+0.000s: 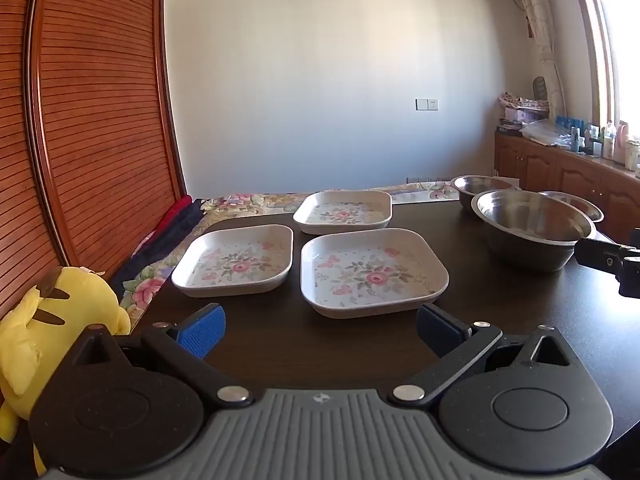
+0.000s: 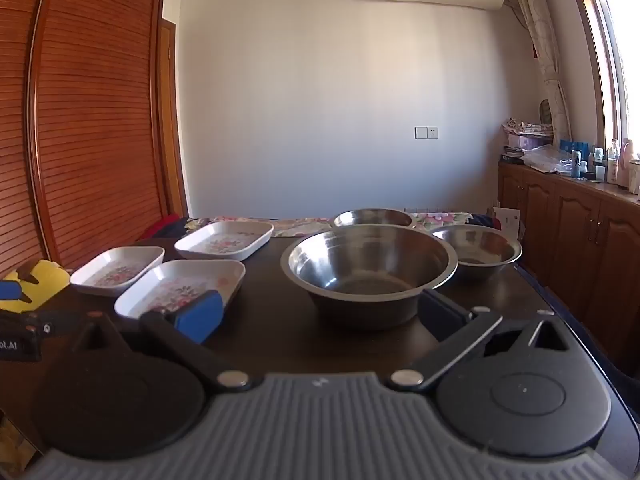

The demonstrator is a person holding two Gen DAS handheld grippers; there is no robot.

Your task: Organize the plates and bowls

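Note:
Three square white plates with a pink flower print lie on the dark table [image 1: 280,344]: a near one [image 1: 374,272], one to its left [image 1: 236,260] and a far one [image 1: 344,212]. To the right stand three steel bowls: a large one [image 2: 368,264], a smaller one behind it [image 2: 374,218] and one at its right [image 2: 478,250]. My left gripper [image 1: 320,330] is open just short of the near plate, nothing between its blue pads. My right gripper [image 2: 320,314] is open just short of the large bowl, which is not gripped.
A yellow plush toy [image 1: 52,340] sits at the table's left edge. A flowered cloth [image 1: 248,202] covers a surface beyond the table. A slatted wooden door [image 1: 92,100] stands at the left, and wooden cabinets [image 2: 580,232] with bottles run along the right wall.

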